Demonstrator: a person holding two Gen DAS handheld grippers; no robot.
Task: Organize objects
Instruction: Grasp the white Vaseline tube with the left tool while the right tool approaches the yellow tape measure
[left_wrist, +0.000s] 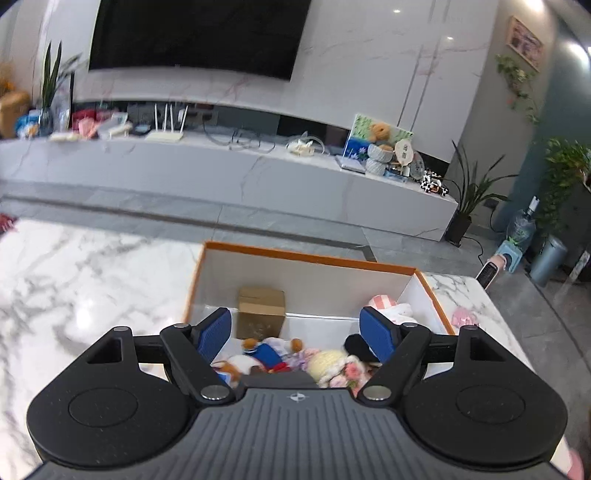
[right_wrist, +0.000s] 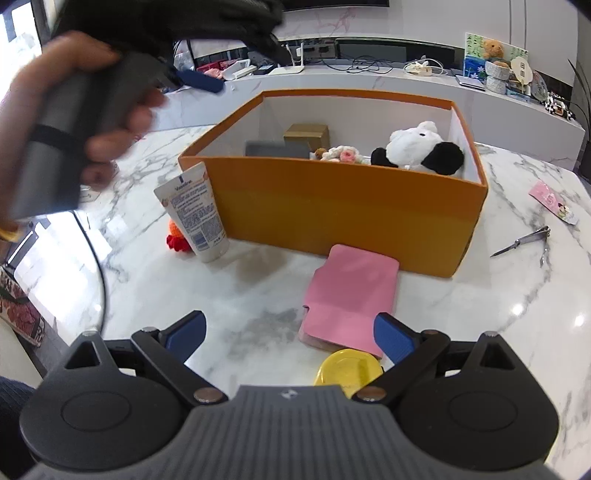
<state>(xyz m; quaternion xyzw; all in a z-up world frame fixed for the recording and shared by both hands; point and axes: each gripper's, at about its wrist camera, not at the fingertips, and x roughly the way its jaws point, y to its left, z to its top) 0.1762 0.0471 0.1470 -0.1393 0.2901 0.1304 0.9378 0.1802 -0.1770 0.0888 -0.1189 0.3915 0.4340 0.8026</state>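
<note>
An orange box (right_wrist: 332, 195) with white inside walls (left_wrist: 295, 273) stands on the marble table. It holds a brown carton (left_wrist: 260, 312), a grey case (right_wrist: 275, 148), small dolls (left_wrist: 273, 352), a crocheted flower piece (right_wrist: 341, 153) and a black-and-white plush (right_wrist: 417, 147). My left gripper (left_wrist: 299, 328) is open and empty above the box. My right gripper (right_wrist: 290, 338) is open and empty, low over the table before a pink wallet (right_wrist: 351, 299) and a yellow lid (right_wrist: 349, 371). A white cream tube (right_wrist: 194, 212) leans at the box's left corner, with a red-orange toy (right_wrist: 176, 238) behind it.
Nail clippers (right_wrist: 524, 242) and a pink packet (right_wrist: 552, 201) lie on the table right of the box. The person's hand with the left gripper (right_wrist: 74, 122) fills the upper left of the right wrist view. A TV console (left_wrist: 221, 162) stands beyond the table.
</note>
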